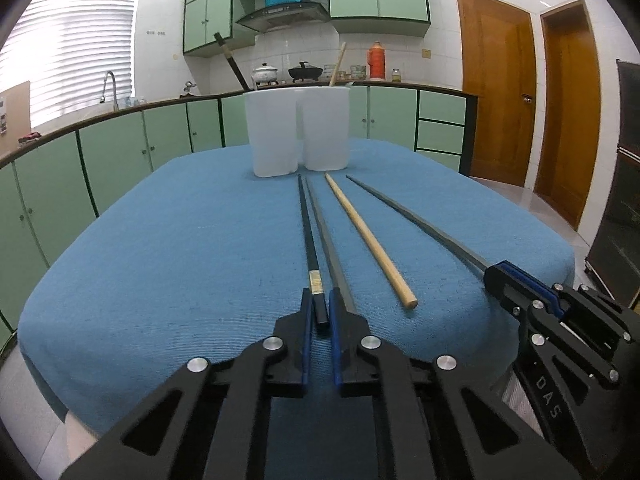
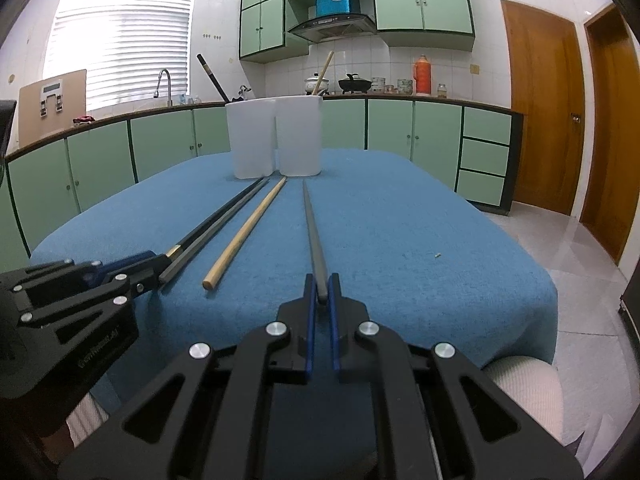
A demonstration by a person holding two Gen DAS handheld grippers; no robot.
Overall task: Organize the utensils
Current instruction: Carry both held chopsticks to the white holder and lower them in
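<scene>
Blue woven cloth (image 1: 160,240) with a coarse, denim-like grain covers the table, and four long chopsticks lie on it, all pointing toward a white plastic holder (image 1: 296,132) at the far end. The holder is smooth and matte, made of two rounded compartments joined side by side; a black chopstick (image 1: 231,60) leans out of the left compartment and a pale wooden one (image 1: 337,65) out of the right.

On the cloth, the black chopstick with a gold band (image 1: 309,236) and a grey, square-edged chopstick (image 1: 329,244) lie side by side, nearly touching along their length. The left gripper (image 1: 319,312) has its blue-lined fingers narrowly apart around the thick end of the black one; the gap looks slightly wider than the stick, so a firm grip cannot be told. The grey stick's end sits against the outside of the gripper's right finger.

A round, light wooden chopstick (image 1: 370,242) rests loose between the two grippers. Further right, a second grey chopstick (image 2: 314,232), tapered and dull, has its thick end pinched between the fingers of the right gripper (image 2: 322,294), which are nearly closed on it, the stick low over the cloth.
</scene>
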